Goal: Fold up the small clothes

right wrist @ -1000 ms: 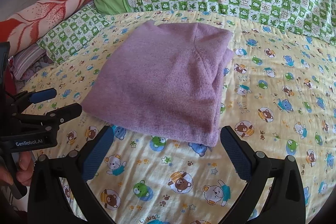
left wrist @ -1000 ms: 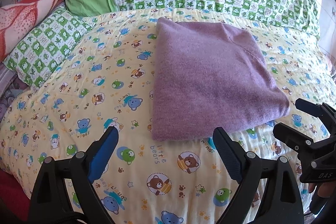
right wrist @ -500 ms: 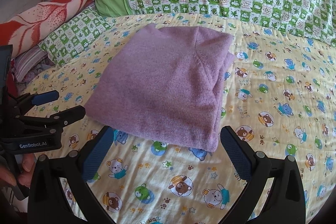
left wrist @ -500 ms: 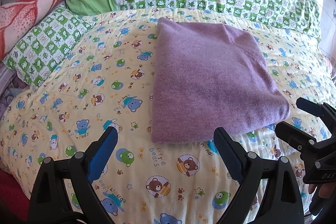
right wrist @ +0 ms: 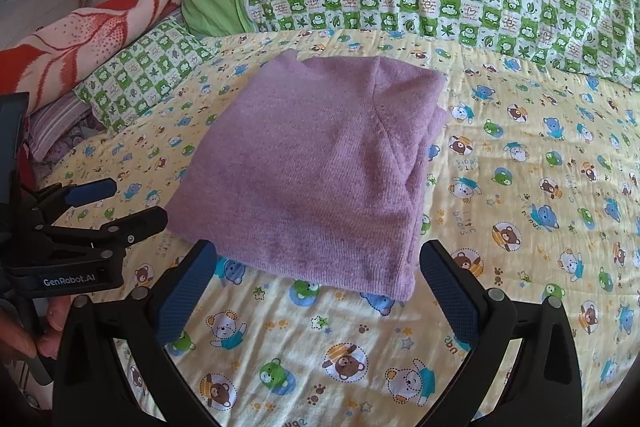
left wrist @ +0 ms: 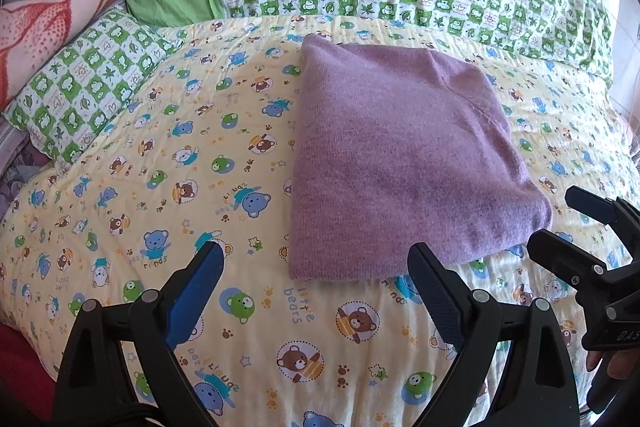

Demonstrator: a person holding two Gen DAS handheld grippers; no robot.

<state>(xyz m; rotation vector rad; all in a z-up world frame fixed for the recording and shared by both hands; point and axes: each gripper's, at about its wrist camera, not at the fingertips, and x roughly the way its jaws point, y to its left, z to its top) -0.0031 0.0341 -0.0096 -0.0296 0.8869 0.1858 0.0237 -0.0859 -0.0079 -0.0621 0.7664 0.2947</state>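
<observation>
Purple sweater (left wrist: pixel 400 163) folded, sleeves hidden, gripper handles cropped

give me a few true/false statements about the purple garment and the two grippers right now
1. The purple garment lies folded on the bear-print sheet. True.
2. The left gripper is clamped on the garment. False: it is open and holds nothing.
3. The right gripper is open. True.
4. The garment lies on the green checked pillow. False: it lies apart from the pillow, on the sheet.
5. Both grippers sit at the garment's near edge. True.
</observation>
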